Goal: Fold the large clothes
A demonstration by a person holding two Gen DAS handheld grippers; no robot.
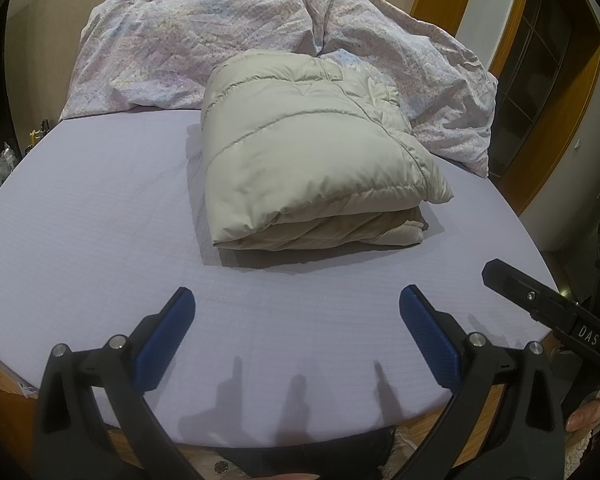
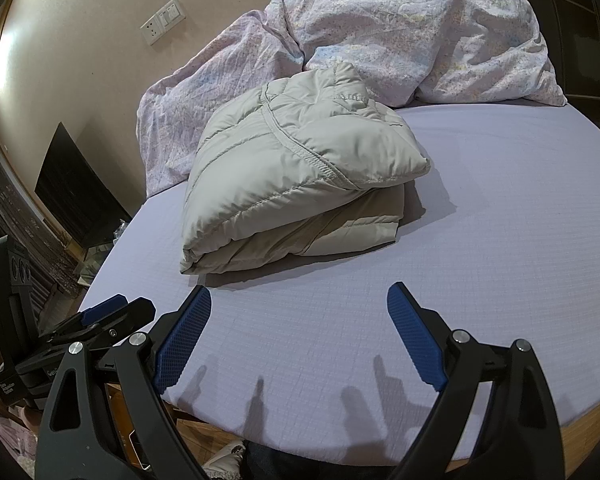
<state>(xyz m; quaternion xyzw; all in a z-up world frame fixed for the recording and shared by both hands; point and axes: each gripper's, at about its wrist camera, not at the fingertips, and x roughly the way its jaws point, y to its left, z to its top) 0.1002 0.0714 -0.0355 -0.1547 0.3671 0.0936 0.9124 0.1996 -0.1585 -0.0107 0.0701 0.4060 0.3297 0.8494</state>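
Observation:
A beige quilted puffer jacket (image 1: 308, 152) lies folded into a thick rectangular bundle on the lavender bed sheet (image 1: 100, 208). It also shows in the right wrist view (image 2: 292, 176). My left gripper (image 1: 296, 300) is open and empty, held over the sheet near the bed's front edge, short of the jacket. My right gripper (image 2: 300, 300) is open and empty, also in front of the jacket. The right gripper's black body (image 1: 548, 304) shows at the right of the left wrist view. The left gripper (image 2: 112, 312) shows at the left of the right wrist view.
A crumpled floral duvet (image 1: 204, 40) is heaped at the far end of the bed behind the jacket, also seen in the right wrist view (image 2: 400, 36). A wooden door frame (image 1: 556, 92) stands at the right. A dark cabinet (image 2: 76, 192) and a wall socket (image 2: 162, 20) are at the left.

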